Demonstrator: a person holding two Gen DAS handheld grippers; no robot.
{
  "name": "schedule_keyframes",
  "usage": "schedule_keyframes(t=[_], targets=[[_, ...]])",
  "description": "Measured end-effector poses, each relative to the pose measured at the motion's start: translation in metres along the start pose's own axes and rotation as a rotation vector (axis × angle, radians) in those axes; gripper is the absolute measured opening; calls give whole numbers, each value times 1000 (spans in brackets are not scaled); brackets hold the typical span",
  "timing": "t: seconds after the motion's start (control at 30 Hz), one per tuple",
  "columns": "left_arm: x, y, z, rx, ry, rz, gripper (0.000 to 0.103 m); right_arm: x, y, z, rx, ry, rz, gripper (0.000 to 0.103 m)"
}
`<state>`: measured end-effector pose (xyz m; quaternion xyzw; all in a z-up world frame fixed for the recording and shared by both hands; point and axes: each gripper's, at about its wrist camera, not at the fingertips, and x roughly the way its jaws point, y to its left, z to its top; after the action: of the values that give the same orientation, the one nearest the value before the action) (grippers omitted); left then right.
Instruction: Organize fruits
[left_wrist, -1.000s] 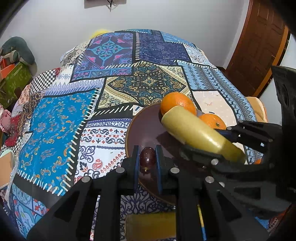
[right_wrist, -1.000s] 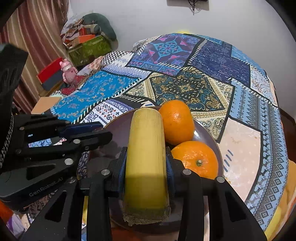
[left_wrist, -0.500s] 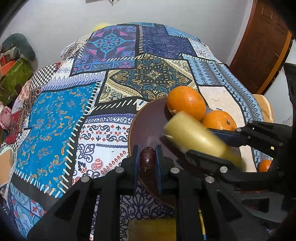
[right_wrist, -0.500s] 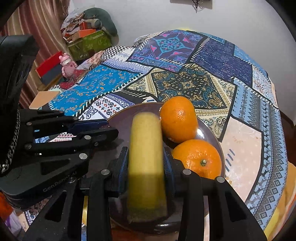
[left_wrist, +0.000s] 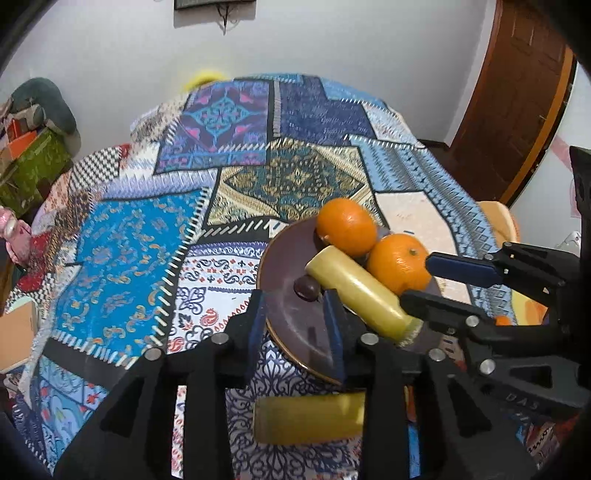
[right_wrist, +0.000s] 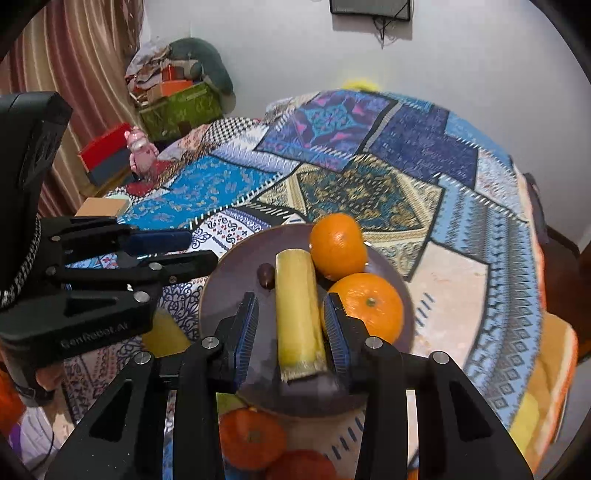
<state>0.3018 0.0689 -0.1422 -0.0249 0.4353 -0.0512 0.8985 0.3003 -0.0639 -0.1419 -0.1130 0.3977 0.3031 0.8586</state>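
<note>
On the bed lies a big patchwork quilt (left_wrist: 229, 192) with many colors, and it is the biggest thing I see. On the quilt sits a round brown plate (right_wrist: 229, 280).

My left hand-held gripper (left_wrist: 295, 325) is over the near edge of the plate. Its two fingers are spread apart and hold nothing. My right hand-held gripper (right_wrist: 291, 332) is over the plate too. Its fingers are also spread apart, one on each side of the yellow stick (right_wrist: 297, 314). I cannot tell if the right finger touches the stick; the left one has a gap.

The yellow stick is a long piece of fruit, maybe sugarcane. It lies flat on the plate, in the middle. Its far end is just beside the far orange (left_wrist: 346, 226). The near orange (left_wrist: 399, 263) sits on the plate too, on the right of the stick. The two oranges touch each other.

A small dark grape (left_wrist: 306, 287) lies on the plate, touching the left side of the stick near its far end.

Off the plate, close to me, another yellow piece (left_wrist: 310, 417) lies on the quilt. More oranges (right_wrist: 253, 437) are there as well, below the plate's near edge.
</note>
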Motion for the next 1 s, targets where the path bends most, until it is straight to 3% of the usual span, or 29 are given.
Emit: schedule_keyframes(t=[0.17,0.23,0.47,0.7,0.83,1.0], targets=[[-25,-3,-9,4,-18,5,46,-26,-3,-9,16,-26,-20,34],[-35,-1,-16,-3,-26,14,58,-38,-6,-16,24,-33,-32,34],[-51,8,-47,-20,-1,45,66,-62,-13,-46,59,-29,-69,35],[-50,2,-76,-24,47,31,76,-72,-20,-81,98,-1,-113,39],[-41,-8,-83,-59,79,45,89,-75,-28,-99,139,10,-119,44],[-23,-23,-76,-121,98,55,90,-76,-38,-116,174,30,-125,46]])
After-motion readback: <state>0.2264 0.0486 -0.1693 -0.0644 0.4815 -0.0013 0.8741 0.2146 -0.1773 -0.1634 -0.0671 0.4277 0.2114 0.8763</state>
